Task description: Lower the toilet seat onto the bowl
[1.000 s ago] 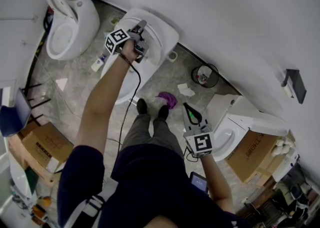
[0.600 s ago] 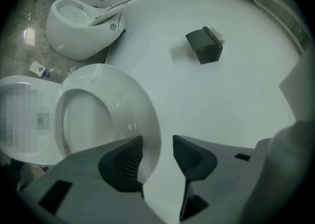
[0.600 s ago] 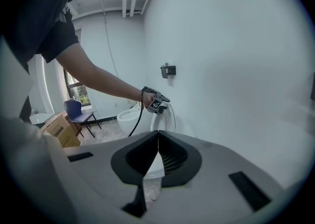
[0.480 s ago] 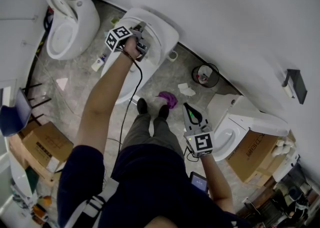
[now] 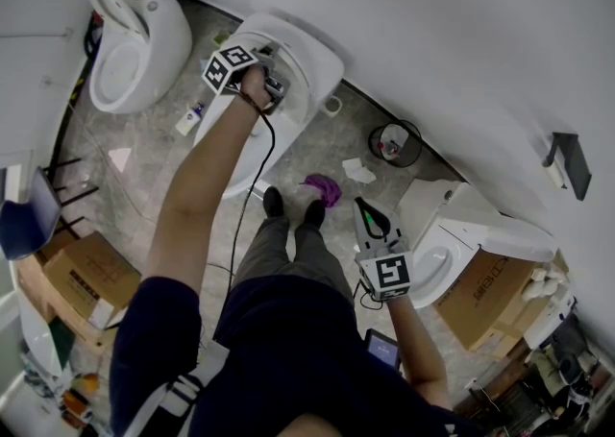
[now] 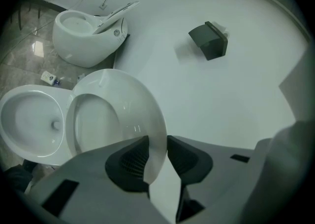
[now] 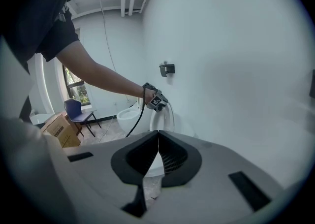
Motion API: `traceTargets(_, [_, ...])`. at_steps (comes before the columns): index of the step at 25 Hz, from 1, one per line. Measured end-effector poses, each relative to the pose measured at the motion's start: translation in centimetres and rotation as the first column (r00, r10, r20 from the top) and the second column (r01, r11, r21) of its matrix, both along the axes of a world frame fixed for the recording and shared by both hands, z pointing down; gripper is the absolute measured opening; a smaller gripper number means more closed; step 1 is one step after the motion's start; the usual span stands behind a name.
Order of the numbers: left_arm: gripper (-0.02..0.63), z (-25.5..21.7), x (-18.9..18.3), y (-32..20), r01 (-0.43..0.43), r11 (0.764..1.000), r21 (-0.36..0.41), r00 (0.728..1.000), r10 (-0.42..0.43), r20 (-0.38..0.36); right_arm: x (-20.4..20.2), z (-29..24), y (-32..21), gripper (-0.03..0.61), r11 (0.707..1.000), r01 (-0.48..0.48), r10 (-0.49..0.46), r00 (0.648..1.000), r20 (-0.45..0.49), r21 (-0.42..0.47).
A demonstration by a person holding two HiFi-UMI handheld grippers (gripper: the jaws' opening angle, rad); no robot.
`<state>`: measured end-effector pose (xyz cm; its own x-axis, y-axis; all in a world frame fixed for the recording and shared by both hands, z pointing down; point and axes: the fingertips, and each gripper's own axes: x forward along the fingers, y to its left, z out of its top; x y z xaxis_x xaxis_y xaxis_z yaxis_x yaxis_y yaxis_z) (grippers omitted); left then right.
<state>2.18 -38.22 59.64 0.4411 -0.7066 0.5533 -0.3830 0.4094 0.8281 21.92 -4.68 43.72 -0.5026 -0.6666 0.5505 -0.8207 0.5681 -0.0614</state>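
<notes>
Left claw (image 6: 157,145) just been closing, now pinches rim of toilet seat (image 6: 118,114); seat stands upright behind bowl (image 6: 29,119). Right claw (image 7: 157,139) together, empty. Risk I see: smooth rim slips from my thin grip, seat drops, slams bowl.

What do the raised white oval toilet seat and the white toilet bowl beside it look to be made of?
Raised white oval toilet seat: probably moulded plastic, smooth and glossy; its edge is thin and small glints show on its face.
White toilet bowl: likely glazed ceramic; thick rounded rim with an even, soft sheen.
Neither is certain from looks.
</notes>
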Motion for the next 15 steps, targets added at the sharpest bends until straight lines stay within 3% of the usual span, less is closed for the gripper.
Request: traceTargets(15, [0.118,-0.7,-0.7,1.6,-0.021,0.999,0.030,1.000,0.021,0.023,0.1,0.1,0.2,0.020,1.000,0.010,-0.010,1.000,0.005,0.005])
